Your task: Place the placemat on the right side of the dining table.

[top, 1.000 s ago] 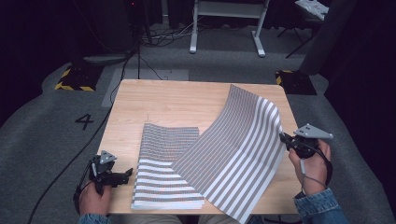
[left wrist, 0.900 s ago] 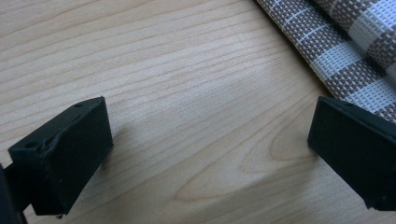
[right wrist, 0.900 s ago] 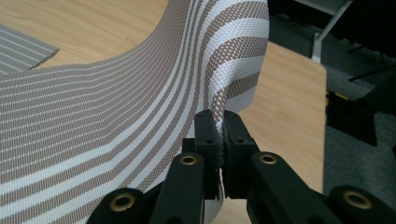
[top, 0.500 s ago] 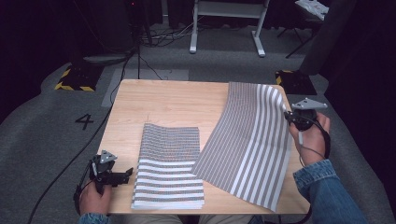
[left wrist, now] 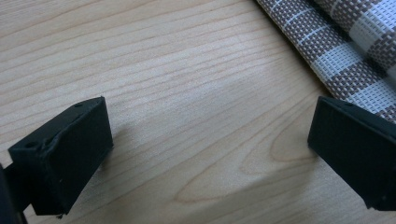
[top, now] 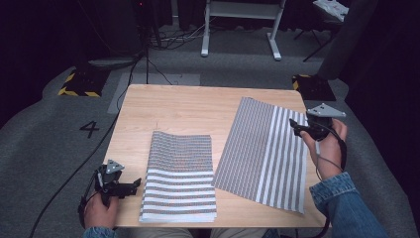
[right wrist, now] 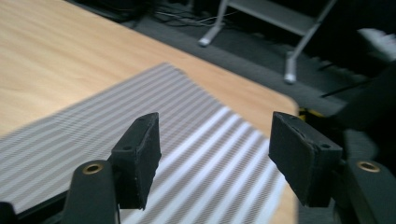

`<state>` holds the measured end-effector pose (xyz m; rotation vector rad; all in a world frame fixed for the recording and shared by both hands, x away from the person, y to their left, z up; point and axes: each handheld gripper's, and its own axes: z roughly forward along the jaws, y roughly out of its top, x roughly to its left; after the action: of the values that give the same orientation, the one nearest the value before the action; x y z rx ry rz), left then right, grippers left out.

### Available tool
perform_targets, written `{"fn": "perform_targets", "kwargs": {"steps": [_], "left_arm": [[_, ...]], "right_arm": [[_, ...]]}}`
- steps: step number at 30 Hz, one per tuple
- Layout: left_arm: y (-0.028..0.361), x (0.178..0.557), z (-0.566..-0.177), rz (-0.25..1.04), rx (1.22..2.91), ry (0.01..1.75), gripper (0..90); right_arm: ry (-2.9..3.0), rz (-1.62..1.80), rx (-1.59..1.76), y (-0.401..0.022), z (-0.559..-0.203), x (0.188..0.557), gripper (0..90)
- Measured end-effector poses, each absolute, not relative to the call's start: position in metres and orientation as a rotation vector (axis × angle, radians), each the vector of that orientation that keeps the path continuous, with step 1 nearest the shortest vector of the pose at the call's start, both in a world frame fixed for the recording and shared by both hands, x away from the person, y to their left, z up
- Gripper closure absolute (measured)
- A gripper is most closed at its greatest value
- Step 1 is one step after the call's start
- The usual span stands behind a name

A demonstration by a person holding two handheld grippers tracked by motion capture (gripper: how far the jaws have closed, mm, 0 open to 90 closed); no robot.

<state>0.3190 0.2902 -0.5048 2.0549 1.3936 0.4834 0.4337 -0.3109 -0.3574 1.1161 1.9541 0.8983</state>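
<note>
Left claw (top: 134, 184) sits at the near left corner of the table (top: 188, 106), held low in the person's left hand (top: 99, 210), jaws released and pointing right toward the stack. In the left gripper view the two black jaws stand wide apart over bare wood, nothing between them; the edge of the woven stack (left wrist: 343, 53) lies just beyond the right-hand jaw, not touching it.

Stack of striped placemats (top: 181, 176): near centre of the table, square to its near edge, mats lying flat. Far part finely checked, near part with broad white bands.

Single striped placemat (top: 265, 156): right half of the table, flat, turned at a slight angle, its near right corner close to the table's near edge. Narrow gap between it and the stack; the two do not touch. Grey weave on its left part, wider white stripes on its right part.

Right claw (top: 295, 127): at the far right edge of that placemat, held in the right hand (top: 327, 146), denim sleeve (top: 346, 206) behind it. Jaws have just been opening and now stand released; right gripper view shows the placemat (right wrist: 187, 154) below and past the jaws, nothing gripped between them.
</note>
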Motion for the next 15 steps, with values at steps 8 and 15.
{"fn": "perform_targets", "kwargs": {"steps": [8, 15], "left_arm": [[0.29, 0.319, -0.505, 0.484, 2.055, 1.393, 0.0], [0.29, 0.319, -0.505, 0.484, 2.055, 1.393, 0.0]], "right_arm": [[2.204, 0.989, 1.05, -0.259, -0.36, 0.382, 37.5], [2.394, 1.065, 1.007, -0.21, -0.377, 0.355, 37.6]]}}
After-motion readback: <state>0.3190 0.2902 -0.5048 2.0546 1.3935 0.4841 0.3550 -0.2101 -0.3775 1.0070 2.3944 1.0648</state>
